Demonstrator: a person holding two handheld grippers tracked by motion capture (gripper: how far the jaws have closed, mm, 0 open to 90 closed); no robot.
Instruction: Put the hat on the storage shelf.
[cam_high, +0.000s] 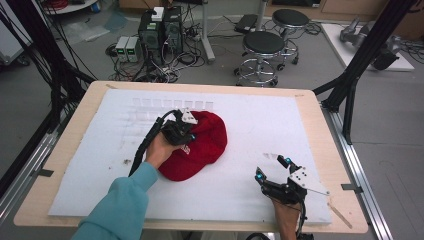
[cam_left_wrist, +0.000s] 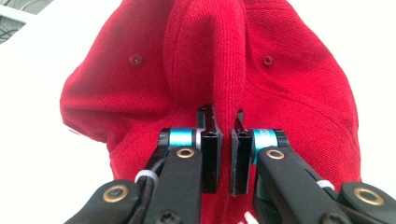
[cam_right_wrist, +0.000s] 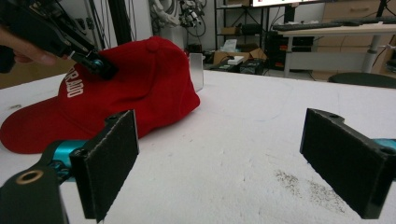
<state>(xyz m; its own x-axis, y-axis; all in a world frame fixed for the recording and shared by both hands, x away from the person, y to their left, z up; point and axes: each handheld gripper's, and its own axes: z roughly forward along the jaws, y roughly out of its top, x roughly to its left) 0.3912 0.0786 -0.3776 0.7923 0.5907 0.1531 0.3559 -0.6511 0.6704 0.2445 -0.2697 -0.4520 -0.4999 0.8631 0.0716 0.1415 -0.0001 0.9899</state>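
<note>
Left gripper fingers pinching a fold in the red cap at table centre, likely for lifting. Right gripper at five o'clock, fingers spread, resting ready.

We are looking along the left gripper, whose two black jaws are standing nearly closed, pinching a raised ridge of fabric on the red cap. The fold is rising between the jaws and running up toward the top of the cap. Two small stitched eyelets are showing, one on each side of the ridge. The cap is resting on a white surface, which is showing at both sides.
</note>
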